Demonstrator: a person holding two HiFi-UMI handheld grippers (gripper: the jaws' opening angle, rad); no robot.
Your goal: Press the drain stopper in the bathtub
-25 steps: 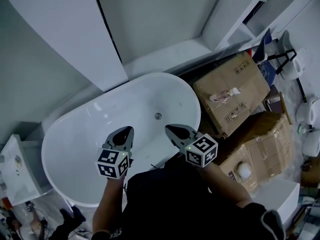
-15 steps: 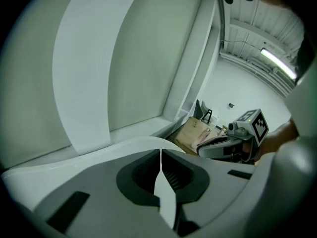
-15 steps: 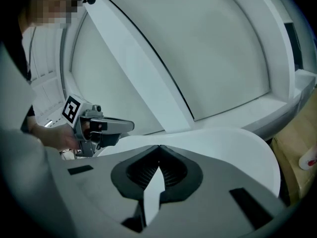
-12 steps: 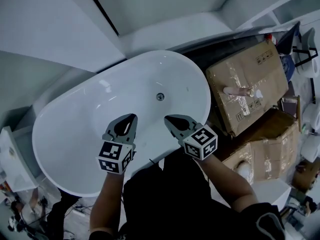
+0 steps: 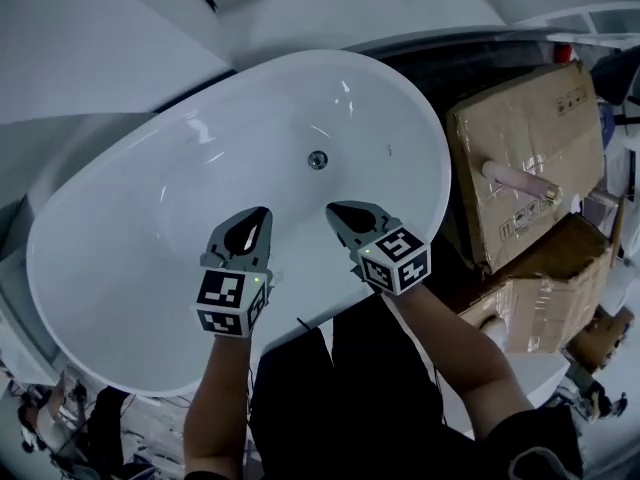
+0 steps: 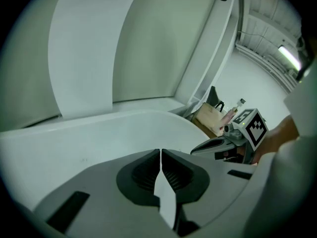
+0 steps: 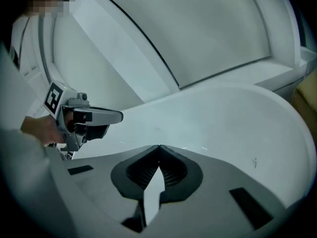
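Drain stopper (image 5: 317,159) untouched; bathtub (image 5: 120,268) empty.

The stopper (image 5: 317,159) was too small to tell whether it stood up or down. The person's arms (image 5: 222,393) hid part of the near rim of the tub (image 5: 110,268). Clutter (image 5: 617,118) at the right was cut off by the edge and too blurred to name.

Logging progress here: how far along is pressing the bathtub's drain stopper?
Done: nothing visible; the drain stopper sits untouched in the floor of the bathtub. In hand: the left gripper and right gripper hover above the tub's near side, both shut and empty, short of the stopper. Left: lower one gripper and press it.
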